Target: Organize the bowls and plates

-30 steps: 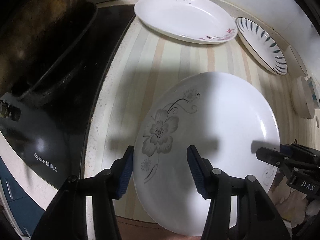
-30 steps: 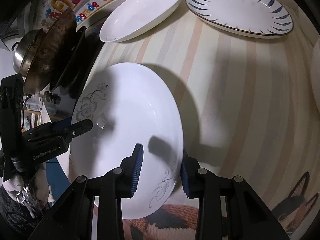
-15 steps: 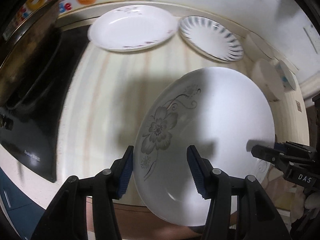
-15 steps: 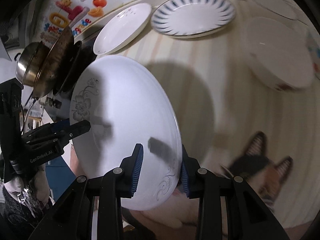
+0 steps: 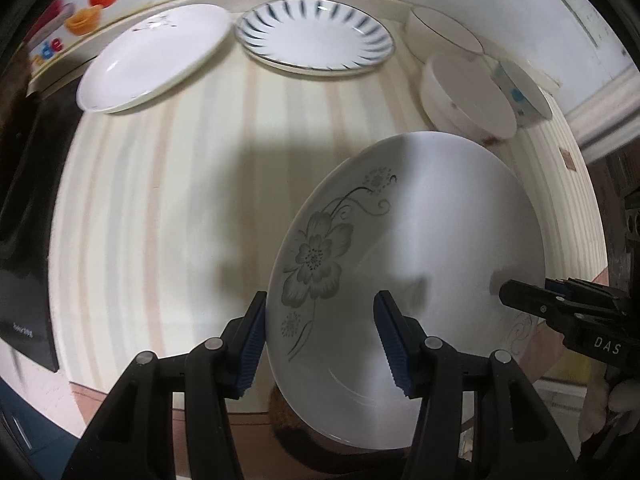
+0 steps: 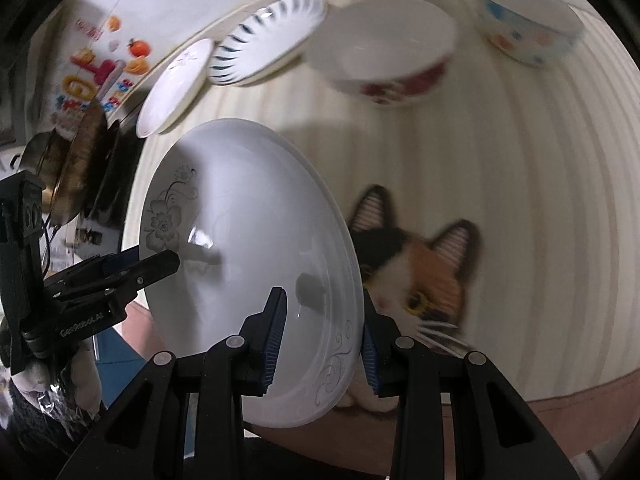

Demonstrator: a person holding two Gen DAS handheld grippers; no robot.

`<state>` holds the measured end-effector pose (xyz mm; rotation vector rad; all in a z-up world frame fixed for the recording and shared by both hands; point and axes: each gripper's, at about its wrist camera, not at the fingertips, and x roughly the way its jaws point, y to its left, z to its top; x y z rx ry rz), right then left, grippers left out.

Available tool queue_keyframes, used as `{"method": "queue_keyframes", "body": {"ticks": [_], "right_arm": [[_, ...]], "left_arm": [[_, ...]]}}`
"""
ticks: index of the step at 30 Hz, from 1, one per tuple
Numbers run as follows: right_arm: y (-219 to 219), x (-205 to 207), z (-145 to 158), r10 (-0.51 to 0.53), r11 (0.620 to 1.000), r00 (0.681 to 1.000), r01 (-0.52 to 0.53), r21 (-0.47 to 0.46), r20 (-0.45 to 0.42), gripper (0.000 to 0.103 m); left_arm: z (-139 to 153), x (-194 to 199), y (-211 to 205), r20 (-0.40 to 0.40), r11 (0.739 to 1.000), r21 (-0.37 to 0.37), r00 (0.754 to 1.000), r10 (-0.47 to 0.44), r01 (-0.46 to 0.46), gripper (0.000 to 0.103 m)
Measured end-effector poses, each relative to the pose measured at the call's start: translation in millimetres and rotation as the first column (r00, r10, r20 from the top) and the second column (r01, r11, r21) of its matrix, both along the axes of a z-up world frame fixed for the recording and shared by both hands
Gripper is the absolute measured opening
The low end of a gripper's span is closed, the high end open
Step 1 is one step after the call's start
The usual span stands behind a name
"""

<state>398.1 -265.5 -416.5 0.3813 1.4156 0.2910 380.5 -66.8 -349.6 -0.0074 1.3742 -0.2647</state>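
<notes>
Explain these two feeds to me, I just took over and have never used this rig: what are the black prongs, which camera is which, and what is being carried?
No robot arm here: a person holds a two-finger tool in each hand, with a fisheye camera on each looking along the fingers. In the left wrist view the left gripper pinches the edge of the flower plate; the right gripper's tip shows at the far right. In the right wrist view the right gripper grips the opposite edge, so both carry one plate, tilted above the striped counter. Along the back lie a white plate and a blue-striped plate. To the right stand a red-patterned bowl, a blue-spotted bowl and another white bowl behind.
</notes>
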Motion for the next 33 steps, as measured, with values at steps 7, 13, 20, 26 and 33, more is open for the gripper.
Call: {"method": "queue_keyframes", "body": {"ticks": [7, 13, 20, 26, 33], "right_arm": [[-17, -1, -13, -0.045, 0.999, 0.999, 0.045, -0.009, -0.016, 0.037], [-26, -3, -22, -0.062, 0.998, 0.998, 0.062, -0.01, -0.028, 0.037], [-30, 1, -24, -0.065, 0.998, 0.997, 0.065, 0.008, -0.04, 0.037], [-31, 7, -28, -0.048, 0.999, 0.997, 0.048, 0.007, -0.061, 0.037], [-36, 7, -14, -0.064, 0.998, 0.994, 0.062, -0.026, -0.088, 0.037]], "left_arm": [[-11, 2, -12, -0.014, 0.999, 0.017, 1.0, -0.027, 0.028, 0.05], [-17, 5, -17, -0.023, 0.999, 0.031, 0.999, -0.024, 0.025, 0.05], [-24, 7, -18, -0.038, 0.999, 0.053, 0.999, -0.01, 0.012, 0.05], [-28, 12, -27, -0.032, 0.998, 0.07, 0.999, -0.001, 0.003, 0.05], [26, 15, 6, 0.074, 0.996, 0.076, 0.997, 0.035, -0.041, 0.05]]}}
